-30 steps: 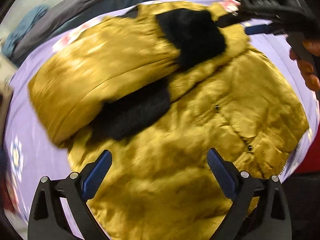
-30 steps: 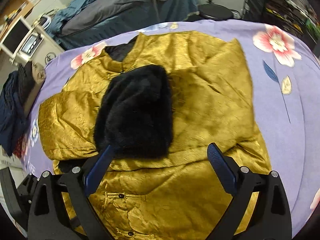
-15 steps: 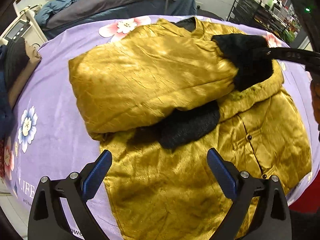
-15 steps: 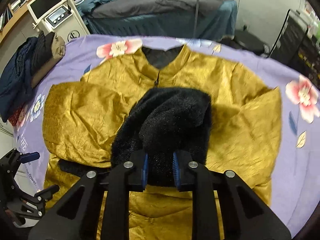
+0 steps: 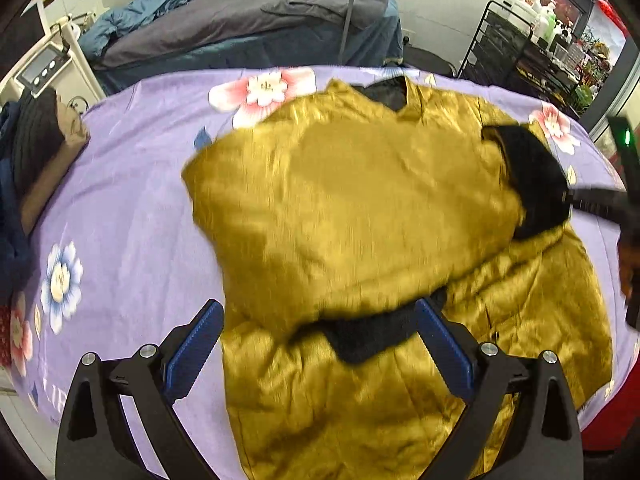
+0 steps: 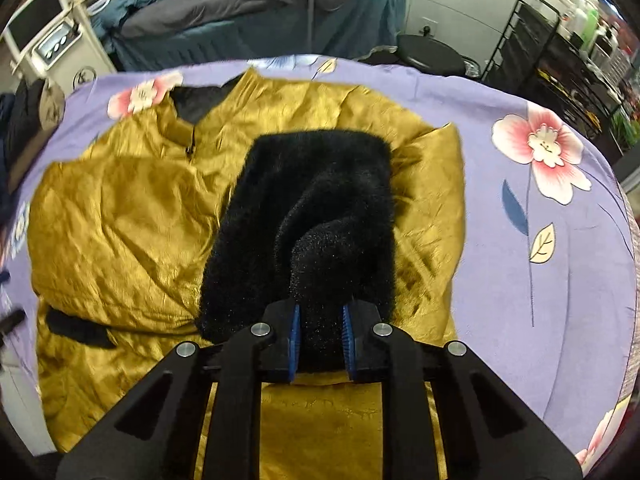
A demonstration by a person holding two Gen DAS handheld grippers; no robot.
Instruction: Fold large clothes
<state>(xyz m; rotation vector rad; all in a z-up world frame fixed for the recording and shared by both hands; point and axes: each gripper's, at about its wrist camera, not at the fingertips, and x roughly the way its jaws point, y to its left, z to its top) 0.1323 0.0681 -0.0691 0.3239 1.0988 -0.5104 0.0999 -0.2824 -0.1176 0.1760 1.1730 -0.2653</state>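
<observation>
On the left, we are hovering our left gripper (image 5: 316, 344), jaws wide and empty, over the folded sleeve of the gold jacket (image 5: 360, 208) spread on the purple floral bedspread (image 5: 128, 200). On the right, our right gripper (image 6: 320, 340), spread wide a second ago, is now pinching the black fur cuff (image 6: 312, 216), so we are probably ready to fold that sleeve.

The support surface is a bed covered by a lilac floral sheet (image 6: 500, 280). A gold satin jacket (image 6: 120, 220) with black fleece lining lies spread across its centre and left. The sheet's right side carries only printed pink flowers.
</observation>
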